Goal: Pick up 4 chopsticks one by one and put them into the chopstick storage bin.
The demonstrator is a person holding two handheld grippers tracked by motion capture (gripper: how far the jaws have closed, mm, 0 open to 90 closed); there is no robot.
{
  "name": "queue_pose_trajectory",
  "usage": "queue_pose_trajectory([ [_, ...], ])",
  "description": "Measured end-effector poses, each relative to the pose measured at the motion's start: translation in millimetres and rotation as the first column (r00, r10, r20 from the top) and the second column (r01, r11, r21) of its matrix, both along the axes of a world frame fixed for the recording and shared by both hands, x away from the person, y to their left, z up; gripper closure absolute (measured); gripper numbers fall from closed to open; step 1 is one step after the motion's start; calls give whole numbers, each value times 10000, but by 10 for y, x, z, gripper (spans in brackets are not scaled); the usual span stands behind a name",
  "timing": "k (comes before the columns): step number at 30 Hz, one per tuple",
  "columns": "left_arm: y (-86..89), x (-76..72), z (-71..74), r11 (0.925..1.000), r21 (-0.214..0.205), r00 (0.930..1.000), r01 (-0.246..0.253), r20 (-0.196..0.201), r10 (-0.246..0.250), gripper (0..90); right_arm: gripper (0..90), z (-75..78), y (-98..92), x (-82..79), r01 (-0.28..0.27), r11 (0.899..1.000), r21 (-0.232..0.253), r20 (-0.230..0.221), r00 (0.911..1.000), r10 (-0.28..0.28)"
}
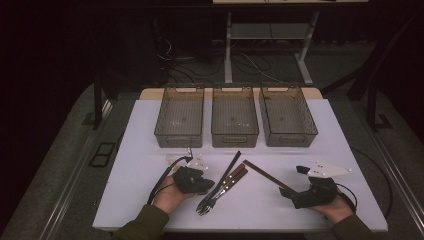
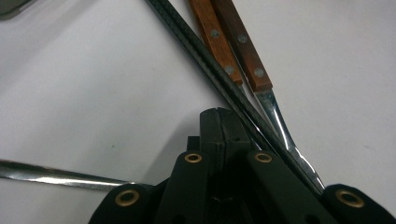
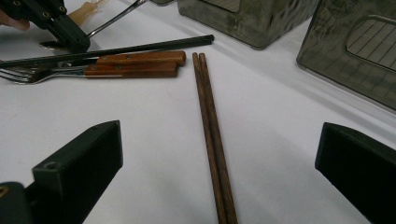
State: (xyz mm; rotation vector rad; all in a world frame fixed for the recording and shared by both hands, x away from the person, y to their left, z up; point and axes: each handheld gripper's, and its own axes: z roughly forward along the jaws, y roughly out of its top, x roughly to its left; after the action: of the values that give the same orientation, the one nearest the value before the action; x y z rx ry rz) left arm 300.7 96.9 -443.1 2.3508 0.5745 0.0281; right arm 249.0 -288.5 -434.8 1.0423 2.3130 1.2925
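Brown wooden chopsticks (image 3: pixel 210 135) lie as a pair on the white table (image 1: pixel 150 200), side by side and touching, running between the two black jaws of our right hand-held gripper (image 3: pixel 219 182); those jaws stand spread wide on either side, touching neither stick. In the high view the same pair (image 1: pixel 265 175) lies just ahead of the right hand-held gripper (image 1: pixel 295 196), well short of the bins. Three smoke-grey mesh-bottomed bins, left (image 1: pixel 180 120), middle (image 1: pixel 235 120) and right (image 1: pixel 287 117), stand in a row along the far side of the table, and as far as we can see each holds nothing yet. Two wooden-handled forks (image 1: pixel 222 187) lie together near the table's middle with a black chopstick pair (image 1: pixel 231 165) laid across them; in the left gripper view the fork handles (image 2: pixel 233 46) and the black chopsticks (image 2: pixel 205 56) run right past the jaw tips. Our left hand-held gripper (image 1: pixel 207 185) rests beside the fork tines with its jaws pressed together; we cannot tell whether a black stick is nipped between them or merely lies against them. A slim metal utensil (image 2: pixel 60 176) lies off to that gripper's side. We judge the sorting barely begun: every piece of cutlery is on the table, nothing is binned, and no lift is confirmed. Left to do: secure a grip, carry each kind to a bin, repeat.
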Motion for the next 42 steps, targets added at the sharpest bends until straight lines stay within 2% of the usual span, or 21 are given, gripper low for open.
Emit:
queue_pose_trajectory([
  [10,69,-33,13,10000,96,9998,14,-195,-12,899,5,1,-3,-1,15,10000,-18,13,10000,-15],
  [21,196,-85,44,9990,439,9995,-113,-294,126,900,5,3,-5,-2,32,10000,-23,27,10000,-32],
  [25,198,-86,58,9993,344,9994,-160,-288,170,899,5,4,-3,-3,32,10000,-14,30,10000,-32],
  [26,189,-72,89,9995,94,9994,-293,-205,295,898,5,3,-4,-3,36,10000,-21,26,10000,-36],
  [28,178,-61,110,9995,-17,9993,-313,-183,313,898,5,-2,-1,0,35,10000,-38,0,10000,-35],
  [29,141,-52,149,9988,-295,9992,-381,-132,378,898,5,-2,1,1,36,10000,-38,-4,10000,-36],
  [31,85,-52,179,9988,-419,9996,-263,-75,261,898,5,-1,3,-1,26,10000,-35,16,10000,-26],
  [33,47,-66,186,9985,-486,9996,-268,-105,263,898,5,-1,2,-1,29,10000,-46,15,10000,-29],
  [38,-113,-131,190,9981,-564,9997,257,56,-254,898,5,-4,4,1,1,10000,-57,-18,10000,-1],
  [42,-202,-182,173,9977,-445,9987,512,103,-507,898,5,-4,5,-1,2,10000,-68,-22,10000,-3],
])
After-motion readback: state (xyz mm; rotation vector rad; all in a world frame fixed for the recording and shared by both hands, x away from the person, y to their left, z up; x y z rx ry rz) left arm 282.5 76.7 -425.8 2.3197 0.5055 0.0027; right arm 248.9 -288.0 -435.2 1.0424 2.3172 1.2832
